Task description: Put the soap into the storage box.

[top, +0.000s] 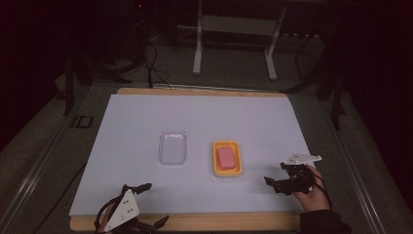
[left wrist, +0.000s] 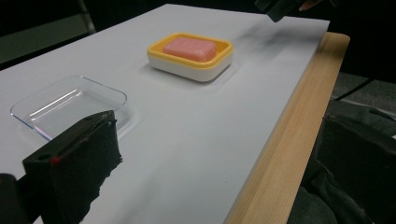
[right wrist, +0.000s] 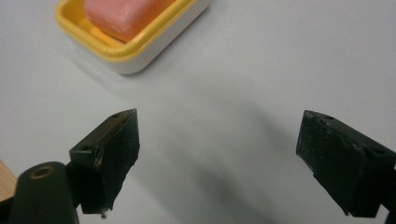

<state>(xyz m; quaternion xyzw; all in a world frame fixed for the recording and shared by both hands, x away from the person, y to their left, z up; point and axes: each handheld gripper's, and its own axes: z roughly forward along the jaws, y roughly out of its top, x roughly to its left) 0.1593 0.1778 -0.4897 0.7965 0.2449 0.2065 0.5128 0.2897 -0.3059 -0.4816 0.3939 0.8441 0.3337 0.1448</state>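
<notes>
Soap: pink bar [top: 227,158] lying in the yellow soap dish [top: 216,164], mid-bench, just right of the clear plastic lid [top: 173,147].
Right gripper [top: 278,174]: jaws spread wide, empty, near the dish's right side and apart from it.
Left gripper [top: 148,204]: spread, empty, at the bench's [top: 204,222] near edge.
Step, as I judge it: reaching for the soap.
Doing it well: come in low and square, straddle the bar's short sides, clear the yellow rim, pinch gently.
</notes>
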